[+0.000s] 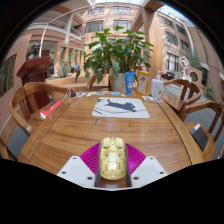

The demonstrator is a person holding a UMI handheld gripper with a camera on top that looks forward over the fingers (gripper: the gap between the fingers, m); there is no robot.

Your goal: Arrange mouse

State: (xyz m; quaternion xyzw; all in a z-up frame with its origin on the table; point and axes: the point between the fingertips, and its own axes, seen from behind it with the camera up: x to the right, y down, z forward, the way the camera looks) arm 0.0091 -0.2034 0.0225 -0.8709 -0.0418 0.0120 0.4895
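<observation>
Gripper view: one yellow mouse (113, 160) clamped in tongs (113, 166), one mousepad (121, 108) beyond.

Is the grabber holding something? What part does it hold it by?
Yes. The fingers are shut on the pale yellow mouse, pressing one pad on each of its long sides. It sits above the wooden table, with the mouse pad farther ahead.

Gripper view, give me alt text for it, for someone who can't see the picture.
A pale yellow computer mouse is clamped between the gripper fingers' magenta pads, above a round wooden table. Beyond it lies a grey mouse pad, then a potted plant, with wooden chairs around the table.
</observation>
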